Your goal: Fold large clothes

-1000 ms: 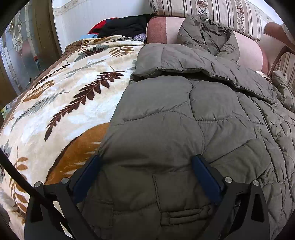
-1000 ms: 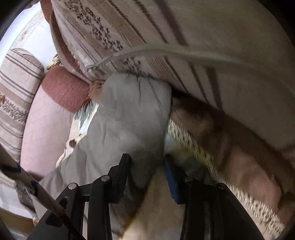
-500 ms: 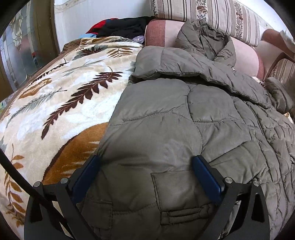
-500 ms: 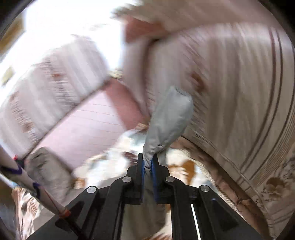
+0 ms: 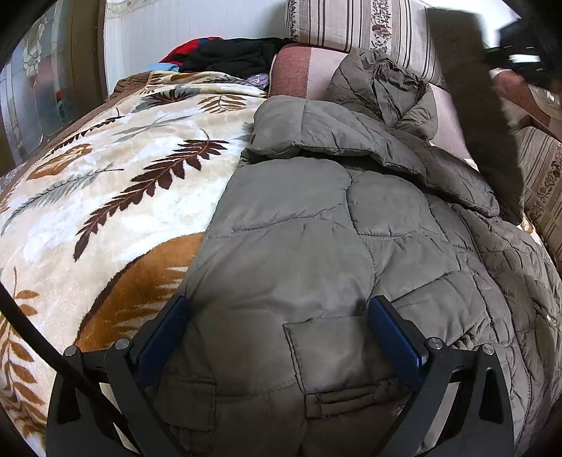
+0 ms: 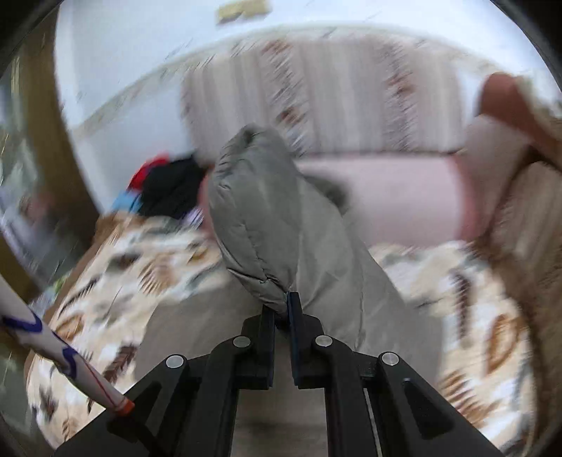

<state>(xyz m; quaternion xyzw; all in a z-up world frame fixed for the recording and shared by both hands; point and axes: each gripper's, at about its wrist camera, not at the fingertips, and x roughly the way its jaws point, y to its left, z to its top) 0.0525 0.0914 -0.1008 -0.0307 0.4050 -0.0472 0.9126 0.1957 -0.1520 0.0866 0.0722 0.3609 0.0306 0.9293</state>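
An olive quilted puffer jacket (image 5: 316,228) lies spread on a leaf-patterned blanket (image 5: 105,197), its hood against the pink sofa back. My left gripper (image 5: 277,316) is open, its blue pads resting on either side of the jacket's lower front by a pocket. My right gripper (image 6: 281,309) is shut on the end of the jacket's sleeve (image 6: 260,218) and holds it up above the jacket. In the left wrist view the lifted sleeve (image 5: 484,105) hangs as a dark blurred strip at the upper right.
A pile of red, black and blue clothes (image 5: 224,56) lies at the blanket's far end. Striped sofa cushions (image 5: 354,24) stand behind, and another striped cushion (image 5: 544,182) is at the right. A glass-panelled door (image 5: 31,88) is at the left.
My right gripper, shut on the sleeve, has swung it up and over toward the jacket's middle. My left gripper has stayed open on the jacket's lower front.
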